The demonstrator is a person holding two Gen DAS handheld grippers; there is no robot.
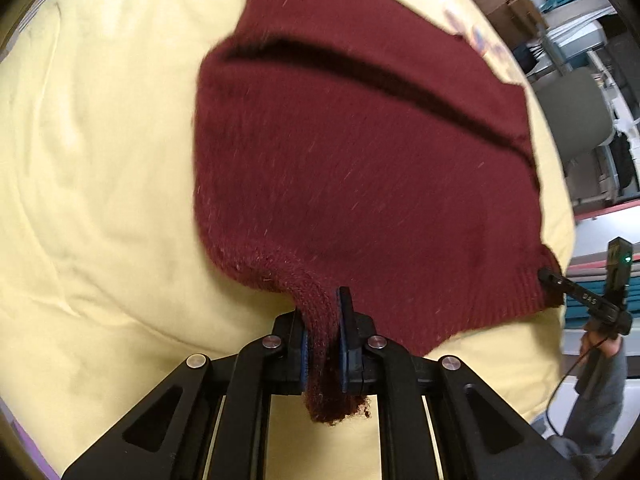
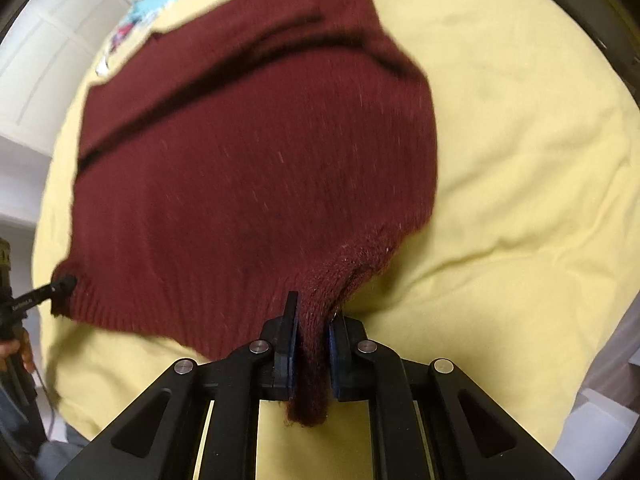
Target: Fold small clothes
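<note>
Maroon sweater (image 1: 360, 160) hem corners pinched in L claw (image 1: 322, 344) & R claw (image 2: 312, 348), rest on yellow sheet (image 1: 100, 160)

Black two-finger left gripper (image 1: 323, 344) and right gripper (image 2: 311, 350), blue pads (image 1: 343, 360), silver round screws (image 1: 272, 342), grey sleeve (image 1: 600, 396), thin black cable (image 1: 560, 396)

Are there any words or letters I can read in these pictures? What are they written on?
"DAS": white letters on the black finger of the right gripper, seen from the left wrist view.
White print on the left gripper, seen from the right wrist view: too blurred to read.
Blue and orange design on the yellow sheet beyond the maroon sweater: too cut off and blurred to read.
The sweater shows no visible label.
</note>
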